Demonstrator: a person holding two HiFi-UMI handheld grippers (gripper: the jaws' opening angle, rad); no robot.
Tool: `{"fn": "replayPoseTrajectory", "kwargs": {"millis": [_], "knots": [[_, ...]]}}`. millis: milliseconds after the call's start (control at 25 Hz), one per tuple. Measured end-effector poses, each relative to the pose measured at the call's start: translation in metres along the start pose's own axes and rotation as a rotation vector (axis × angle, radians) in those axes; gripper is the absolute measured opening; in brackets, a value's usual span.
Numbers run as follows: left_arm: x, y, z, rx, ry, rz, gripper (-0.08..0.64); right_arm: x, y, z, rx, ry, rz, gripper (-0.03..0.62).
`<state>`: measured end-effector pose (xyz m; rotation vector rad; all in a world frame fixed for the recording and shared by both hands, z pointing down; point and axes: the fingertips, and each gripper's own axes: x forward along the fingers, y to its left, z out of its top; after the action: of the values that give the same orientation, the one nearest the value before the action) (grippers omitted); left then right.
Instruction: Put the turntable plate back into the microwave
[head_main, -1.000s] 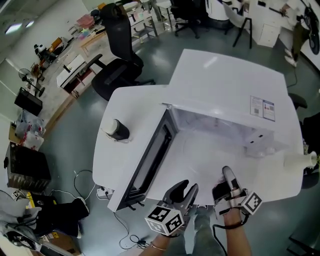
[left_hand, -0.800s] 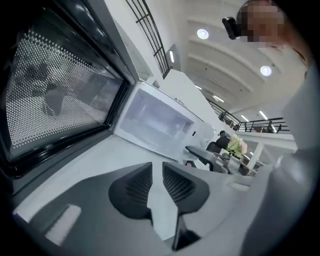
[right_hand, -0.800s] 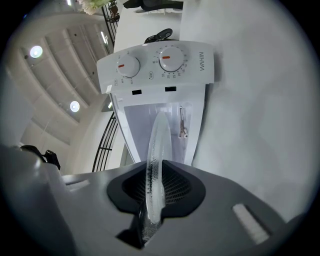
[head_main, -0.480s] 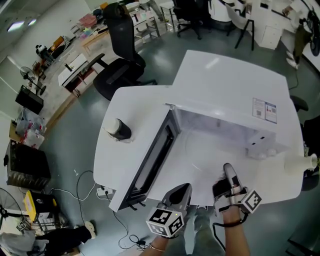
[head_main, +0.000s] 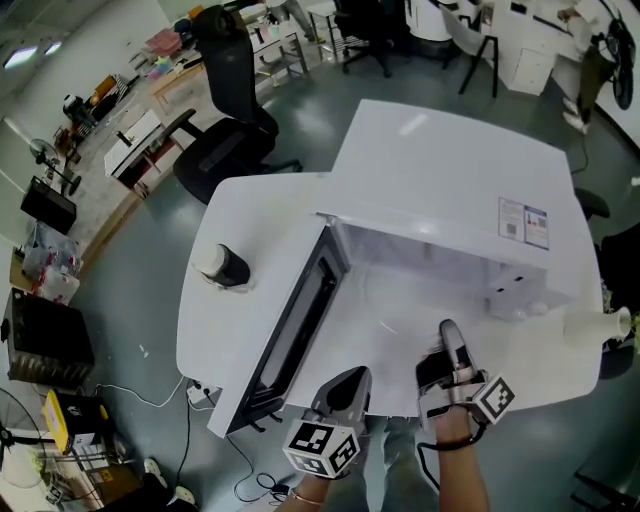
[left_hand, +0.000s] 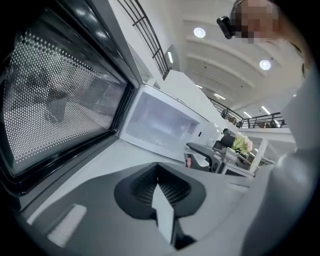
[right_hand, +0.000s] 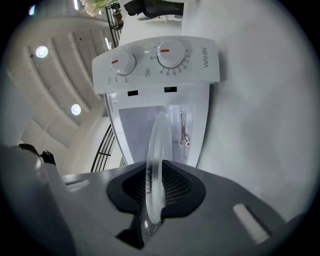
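Observation:
A white microwave (head_main: 450, 170) stands on a white table with its door (head_main: 300, 310) swung open to the left. My right gripper (head_main: 447, 345) is at the mouth of the cavity, shut on the rim of the clear glass turntable plate (right_hand: 159, 145). In the right gripper view the plate stands edge-on between the pads and reaches toward the cavity (right_hand: 172, 125), below the panel with two dials (right_hand: 155, 62). In the head view the plate is too clear to make out. My left gripper (head_main: 350, 385) hovers beside the door's lower edge, shut with nothing in it (left_hand: 158, 182).
A white bottle with a black top (head_main: 222, 265) stands on the table left of the door. A white object (head_main: 600, 325) lies at the table's right edge. A black office chair (head_main: 235, 120) is beyond the table. The door's mesh window (left_hand: 55, 105) fills the left of the left gripper view.
My left gripper's jaws have gone from open to shut, with nothing between them. The right gripper has kept its hold on the plate and shifted a little toward the cavity.

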<state>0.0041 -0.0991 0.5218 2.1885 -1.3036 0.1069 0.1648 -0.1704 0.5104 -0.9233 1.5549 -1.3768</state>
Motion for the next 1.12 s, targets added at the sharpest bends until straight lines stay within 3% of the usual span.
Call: {"fn": "replayPoseTrajectory", "kwargs": {"millis": [480, 1120], "knots": [[0.010, 0.009, 0.005, -0.015, 0.009, -0.007, 0.000, 0.023, -0.006, 0.013, 0.007, -0.093, -0.003, 0.054], [0.022, 0.016, 0.018, -0.021, 0.005, -0.013, 0.000, 0.053, -0.017, 0.028, -0.031, -0.142, -0.009, 0.055]]}}
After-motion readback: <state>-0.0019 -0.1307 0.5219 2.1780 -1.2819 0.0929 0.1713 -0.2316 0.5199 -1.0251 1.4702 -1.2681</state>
